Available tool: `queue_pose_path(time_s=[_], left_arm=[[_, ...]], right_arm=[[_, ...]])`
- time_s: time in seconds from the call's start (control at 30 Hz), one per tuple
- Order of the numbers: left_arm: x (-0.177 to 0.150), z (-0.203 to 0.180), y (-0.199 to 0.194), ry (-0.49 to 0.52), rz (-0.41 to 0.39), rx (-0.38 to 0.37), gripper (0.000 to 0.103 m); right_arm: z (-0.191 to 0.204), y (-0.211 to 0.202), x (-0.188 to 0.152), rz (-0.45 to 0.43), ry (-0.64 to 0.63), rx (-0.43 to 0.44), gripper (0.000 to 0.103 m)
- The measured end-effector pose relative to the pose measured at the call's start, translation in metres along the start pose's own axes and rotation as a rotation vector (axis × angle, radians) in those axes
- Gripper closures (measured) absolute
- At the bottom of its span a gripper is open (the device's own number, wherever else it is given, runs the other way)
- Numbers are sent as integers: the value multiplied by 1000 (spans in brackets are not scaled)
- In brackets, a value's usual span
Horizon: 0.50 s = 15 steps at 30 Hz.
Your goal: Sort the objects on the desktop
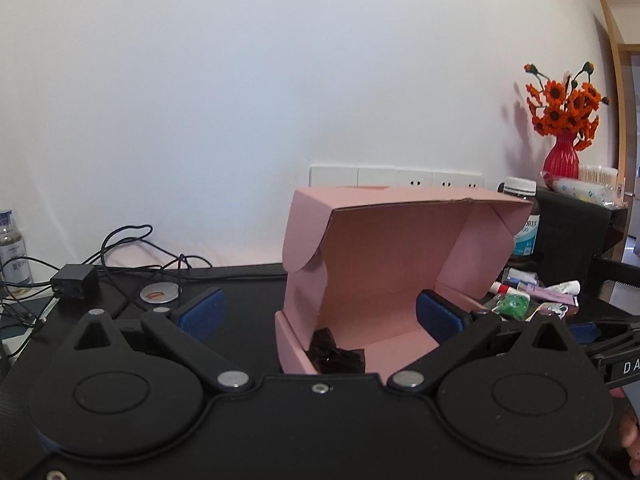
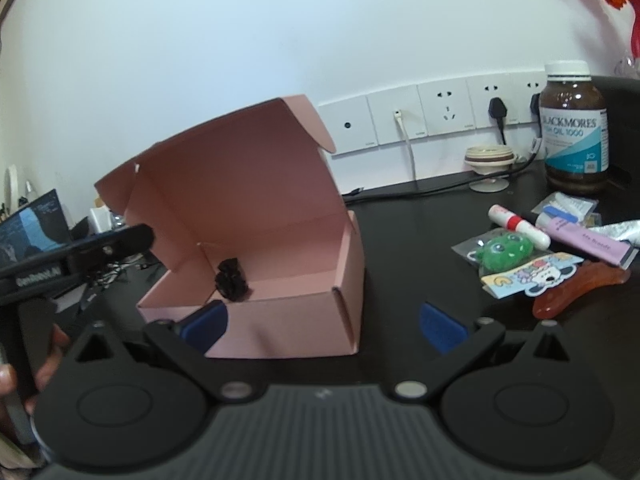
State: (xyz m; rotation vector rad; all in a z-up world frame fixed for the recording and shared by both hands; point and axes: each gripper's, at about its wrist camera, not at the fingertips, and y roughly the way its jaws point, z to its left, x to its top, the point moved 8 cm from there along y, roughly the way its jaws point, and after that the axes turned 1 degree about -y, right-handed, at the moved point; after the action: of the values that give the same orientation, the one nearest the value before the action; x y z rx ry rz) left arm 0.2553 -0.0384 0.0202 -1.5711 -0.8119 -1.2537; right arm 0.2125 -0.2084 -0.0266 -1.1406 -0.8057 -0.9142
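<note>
A pink cardboard box (image 1: 380, 280) stands open on the black desk, its lid tilted up and back. A small black crumpled item (image 1: 336, 354) lies in its near corner, also visible as the black item (image 2: 231, 280) in the right wrist view. My left gripper (image 1: 320, 316) is open just in front of the box, holding nothing. My right gripper (image 2: 324, 326) is open before the box's (image 2: 280, 248) front wall, also holding nothing. To the right lies a pile: a bagged green frog toy (image 2: 502, 250), a cartoon sticker (image 2: 532, 276), a white-and-red tube (image 2: 518, 226), a lilac tube (image 2: 584, 242), and an amber scraper (image 2: 576, 292).
A brown supplement bottle (image 2: 574, 128) stands at the back right by the wall sockets (image 2: 420, 118) with plugged cables. A red vase of orange flowers (image 1: 562, 128) sits on a black stand. Cables and a black adapter (image 1: 74, 280) lie at the left. A hand (image 2: 24, 372) holds the other gripper.
</note>
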Motion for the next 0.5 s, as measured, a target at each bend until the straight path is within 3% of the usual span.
queue_pose_path(time_s=[0.17, 0.5], left_arm=[[-5, -3, 4, 11, 49, 29, 0], [-8, -7, 4, 33, 50, 37, 0]], right_arm=[[-1, 1, -1, 6, -3, -13, 1], [6, -3, -1, -8, -67, -49, 1]])
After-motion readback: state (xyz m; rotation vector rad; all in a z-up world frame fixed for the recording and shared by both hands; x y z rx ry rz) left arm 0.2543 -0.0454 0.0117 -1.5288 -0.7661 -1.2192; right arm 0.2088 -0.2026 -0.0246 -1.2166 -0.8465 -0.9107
